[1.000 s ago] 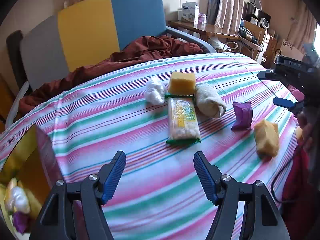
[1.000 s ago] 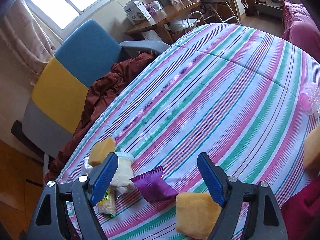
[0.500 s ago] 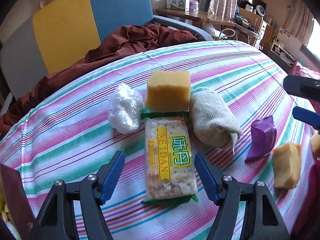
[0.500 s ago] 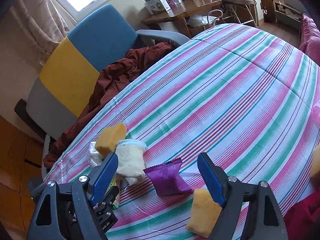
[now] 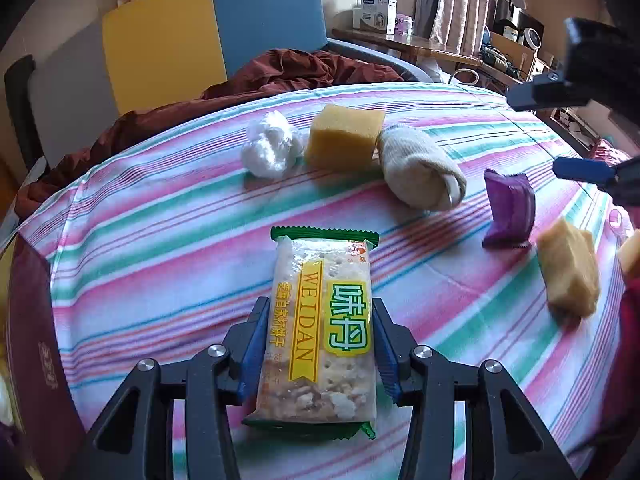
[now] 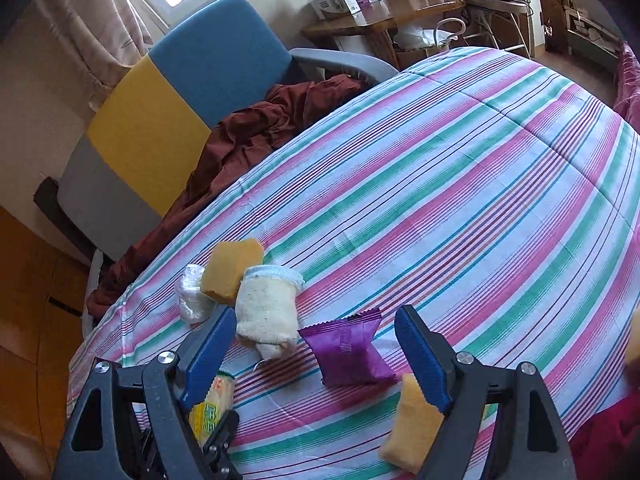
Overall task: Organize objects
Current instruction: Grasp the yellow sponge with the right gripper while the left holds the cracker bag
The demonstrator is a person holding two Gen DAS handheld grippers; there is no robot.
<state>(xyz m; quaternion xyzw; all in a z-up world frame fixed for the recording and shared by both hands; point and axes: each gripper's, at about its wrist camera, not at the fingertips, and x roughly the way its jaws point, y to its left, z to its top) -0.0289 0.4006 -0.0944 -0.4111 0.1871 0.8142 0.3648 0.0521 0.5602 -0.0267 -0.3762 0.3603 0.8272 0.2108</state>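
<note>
Jaws of the left gripper (image 5: 320,350) are closing around the cracker packet (image 5: 320,332); the blue pads are seen against both long edges of the wrapper near its lower half, so a pinch on the packet is judged to be forming. The packet lies flat on the striped surface (image 5: 160,216), near its front edge.

Left to right beyond it: a crumpled white plastic ball (image 5: 271,149), a yellow sponge block (image 5: 343,138) touching a rolled cream sock (image 5: 420,172), a purple sachet (image 5: 509,210) standing apart, and a second sponge (image 5: 568,268) near the right edge.

Risks, as judged:
- The packet is gripped across its width at one end only; sagging or slipping of the glossy film is possible when it is lifted.
- Crackers inside could be crushed if the closing is carried too far; broken pieces are already visible at the bottom end.
- The cloth could be dragged if the pads catch it.

Right gripper (image 6: 316,350): jaws are spread wide and nothing is held. The purple sachet (image 6: 346,354) lies on the surface between and beyond the pads, untouched; the sock (image 6: 266,308) sits just beside the left pad. A careless descent could nudge the sock or the nearby sponge (image 6: 412,428).
</note>
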